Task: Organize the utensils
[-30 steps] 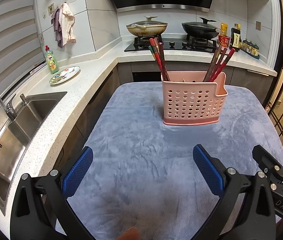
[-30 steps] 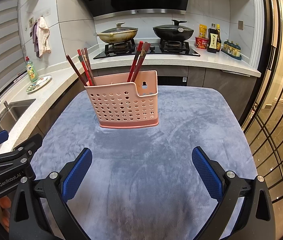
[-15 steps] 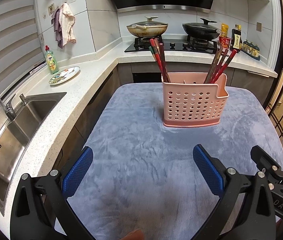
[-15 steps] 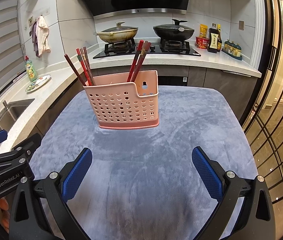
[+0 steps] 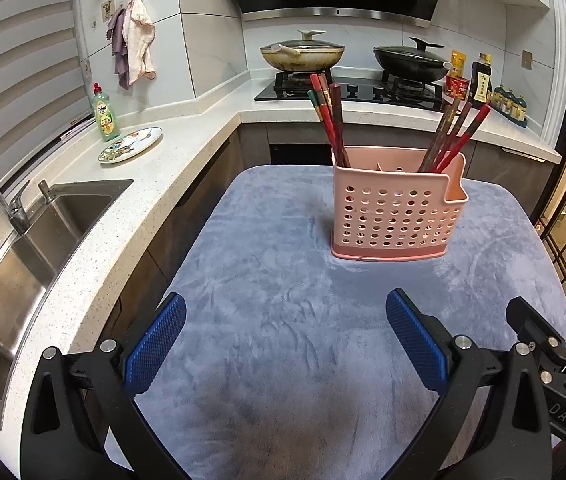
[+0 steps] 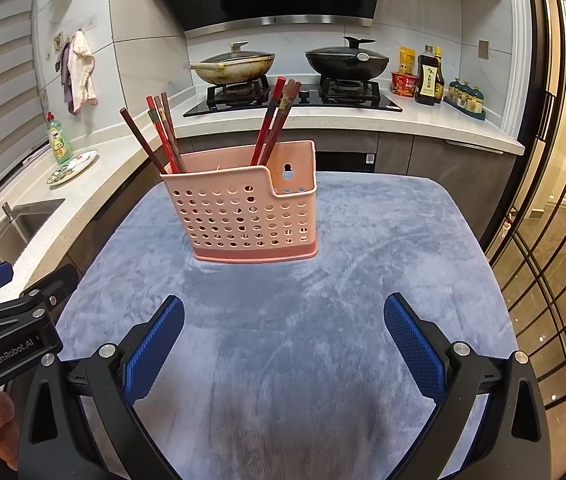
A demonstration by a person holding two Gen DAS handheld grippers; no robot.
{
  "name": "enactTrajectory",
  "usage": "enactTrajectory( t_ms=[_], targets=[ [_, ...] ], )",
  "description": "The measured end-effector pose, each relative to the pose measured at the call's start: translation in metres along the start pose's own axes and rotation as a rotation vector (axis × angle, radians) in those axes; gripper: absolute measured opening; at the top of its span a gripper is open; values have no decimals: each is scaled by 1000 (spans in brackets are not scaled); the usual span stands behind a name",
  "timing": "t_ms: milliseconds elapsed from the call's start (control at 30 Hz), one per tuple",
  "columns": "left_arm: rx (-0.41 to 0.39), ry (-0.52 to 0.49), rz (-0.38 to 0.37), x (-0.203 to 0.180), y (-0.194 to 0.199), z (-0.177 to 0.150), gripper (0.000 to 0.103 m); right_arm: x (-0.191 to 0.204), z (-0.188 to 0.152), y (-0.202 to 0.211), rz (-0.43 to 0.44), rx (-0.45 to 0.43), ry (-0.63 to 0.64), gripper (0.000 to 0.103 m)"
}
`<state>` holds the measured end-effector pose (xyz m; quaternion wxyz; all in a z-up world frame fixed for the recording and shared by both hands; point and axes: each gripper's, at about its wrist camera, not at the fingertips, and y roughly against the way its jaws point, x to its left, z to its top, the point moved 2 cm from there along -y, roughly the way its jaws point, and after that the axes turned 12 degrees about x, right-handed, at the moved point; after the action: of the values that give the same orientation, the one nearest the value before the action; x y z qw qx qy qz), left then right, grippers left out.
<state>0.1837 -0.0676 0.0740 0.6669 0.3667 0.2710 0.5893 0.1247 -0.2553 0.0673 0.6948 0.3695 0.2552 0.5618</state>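
Observation:
A pink perforated utensil holder (image 5: 397,216) (image 6: 249,216) stands upright on the grey cloth-covered table (image 5: 283,320) (image 6: 363,260). Red and brown chopsticks lean in two bundles, one at its left end (image 5: 329,116) (image 6: 161,136) and one at its right end (image 5: 453,136) (image 6: 277,120). My left gripper (image 5: 285,340) is open over bare cloth, well short of the holder and a little to its left. My right gripper (image 6: 283,340) is also open and holds nothing, in front of the holder. Each gripper shows at the edge of the other's view.
A white counter (image 5: 95,220) with a steel sink (image 5: 15,272), a soap bottle (image 5: 105,114) and a patterned plate (image 5: 131,144) runs along the left. A hob with two lidded pans (image 6: 291,64) is behind the table. Glass doors (image 6: 555,200) stand at the right.
Both grippers have drifted slightly toward the holder, which sits a little lower and nearer in both views. Both stay open. The holder and chopsticks have not moved.

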Motion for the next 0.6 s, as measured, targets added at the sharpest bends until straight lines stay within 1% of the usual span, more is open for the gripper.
enactTrajectory(
  t_ms=[133,600],
  targets=[
    [-4,-11,12,-2,-3,3,96,0,4,-5,-3,6,0,97],
    [-8,-38,1,-8,-8,8,96,-2,8,-11,-4,6,-4,97]
  ],
)
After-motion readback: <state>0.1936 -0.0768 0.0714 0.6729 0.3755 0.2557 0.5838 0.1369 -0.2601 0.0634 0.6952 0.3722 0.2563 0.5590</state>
